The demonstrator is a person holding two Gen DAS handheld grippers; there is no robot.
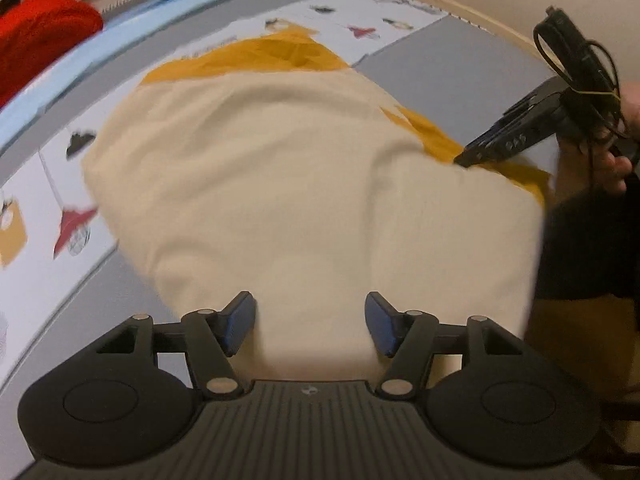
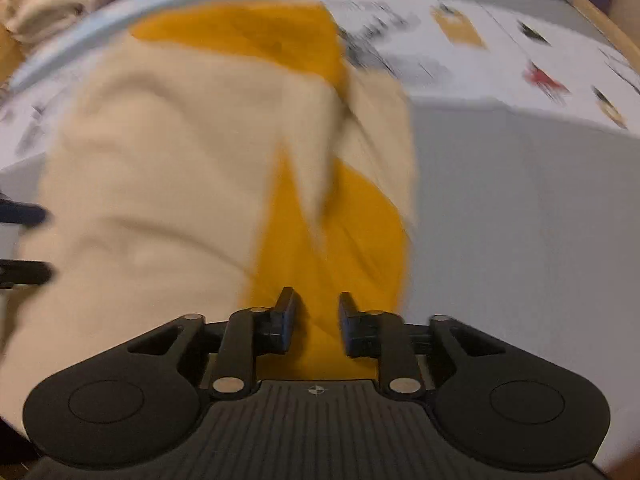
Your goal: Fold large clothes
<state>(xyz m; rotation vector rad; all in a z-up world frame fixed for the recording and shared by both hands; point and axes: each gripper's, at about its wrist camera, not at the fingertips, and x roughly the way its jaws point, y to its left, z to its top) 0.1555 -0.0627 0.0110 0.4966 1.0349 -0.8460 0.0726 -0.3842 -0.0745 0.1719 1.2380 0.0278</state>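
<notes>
A large cream and mustard-yellow garment point(image 1: 288, 184) lies spread on the mat; it also fills the right wrist view point(image 2: 168, 184). My left gripper point(image 1: 310, 322) is open, its jaws wide apart over the cream cloth at the near edge, nothing between them. My right gripper point(image 2: 318, 320) is open with a narrow gap, hovering over a mustard part point(image 2: 324, 248) of the garment. The right gripper also shows in the left wrist view point(image 1: 466, 158), its tip at the garment's right edge. The right wrist view is blurred by motion.
A grey, white and blue play mat point(image 1: 460, 72) with printed pictures lies under the garment. A red cloth point(image 1: 40, 36) lies at the far left. White folded clothes point(image 2: 48, 0) sit at the far left of the right wrist view. The mat's right side point(image 2: 520, 220) is bare grey.
</notes>
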